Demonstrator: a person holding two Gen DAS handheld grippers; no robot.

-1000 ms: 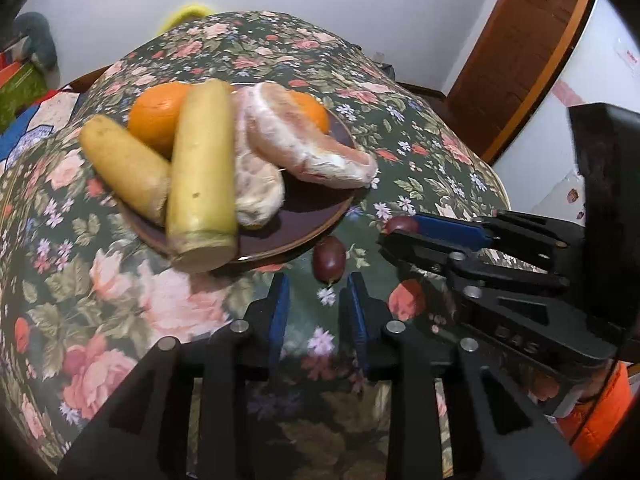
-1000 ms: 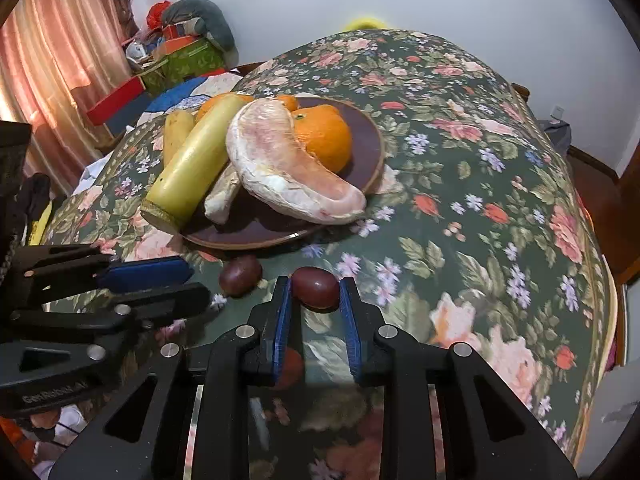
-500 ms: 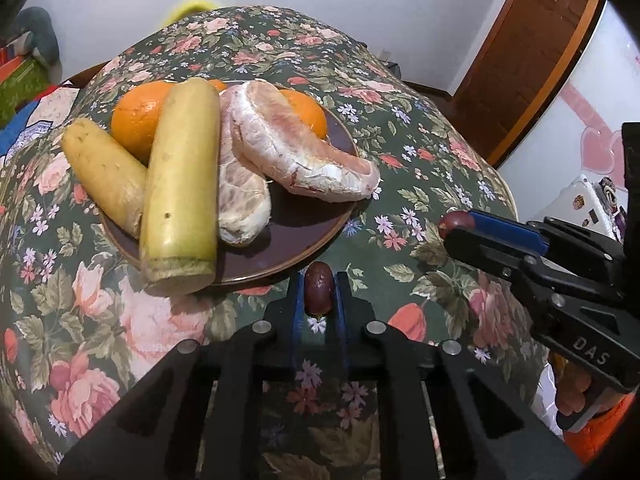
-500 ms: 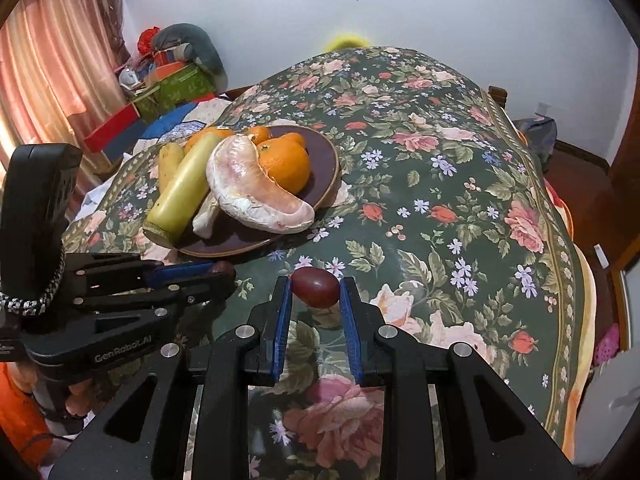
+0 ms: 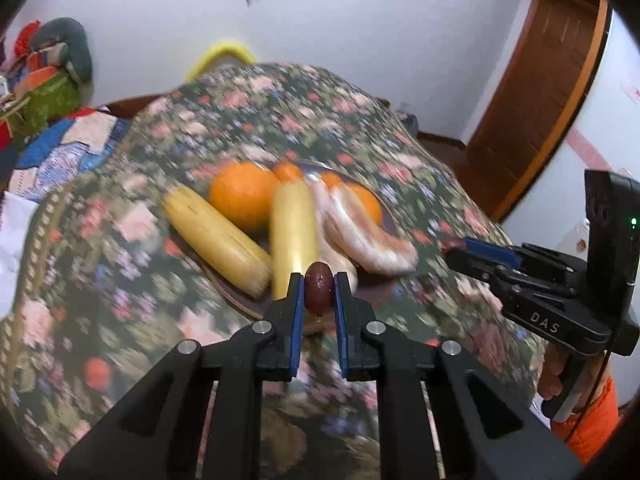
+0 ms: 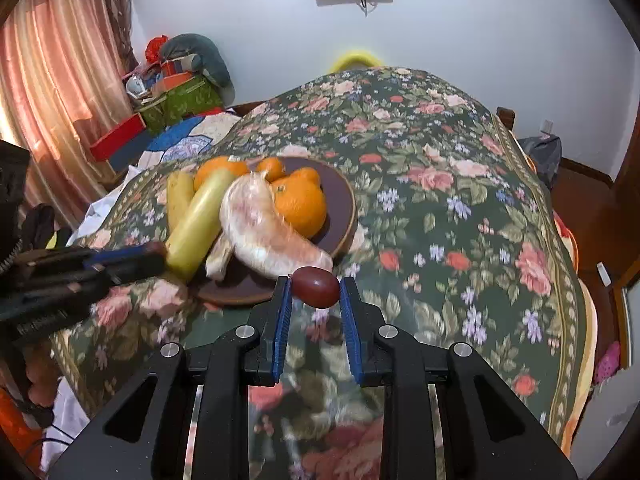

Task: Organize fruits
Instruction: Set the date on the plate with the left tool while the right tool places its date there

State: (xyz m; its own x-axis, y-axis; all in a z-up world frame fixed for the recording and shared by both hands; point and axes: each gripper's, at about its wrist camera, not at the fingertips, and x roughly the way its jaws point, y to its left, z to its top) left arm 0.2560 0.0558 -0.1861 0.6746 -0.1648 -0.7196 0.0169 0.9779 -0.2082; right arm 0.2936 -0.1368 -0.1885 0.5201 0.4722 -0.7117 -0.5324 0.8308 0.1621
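Left tool [image 5: 319, 294] clamping one small dark-red fruit [image 5: 319, 288]; right tool [image 6: 315, 292] clamping another [image 6: 315, 287], both clear of the floral desk [image 6: 460, 216]. Carrying each level toward the crowded brown plate [image 6: 344, 200]; lowering gently beside the oranges [image 6: 300, 204] before releasing.

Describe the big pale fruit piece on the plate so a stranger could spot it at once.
Start at the table under the dark floral cloth and find the round brown plate piled with fruit. On it, between the long yellow-green fruit and the oranges, lies the peeled citrus segment. It alone is pinkish-white, crescent-shaped and membrane-covered, with its tip pointing toward the plate's near rim.
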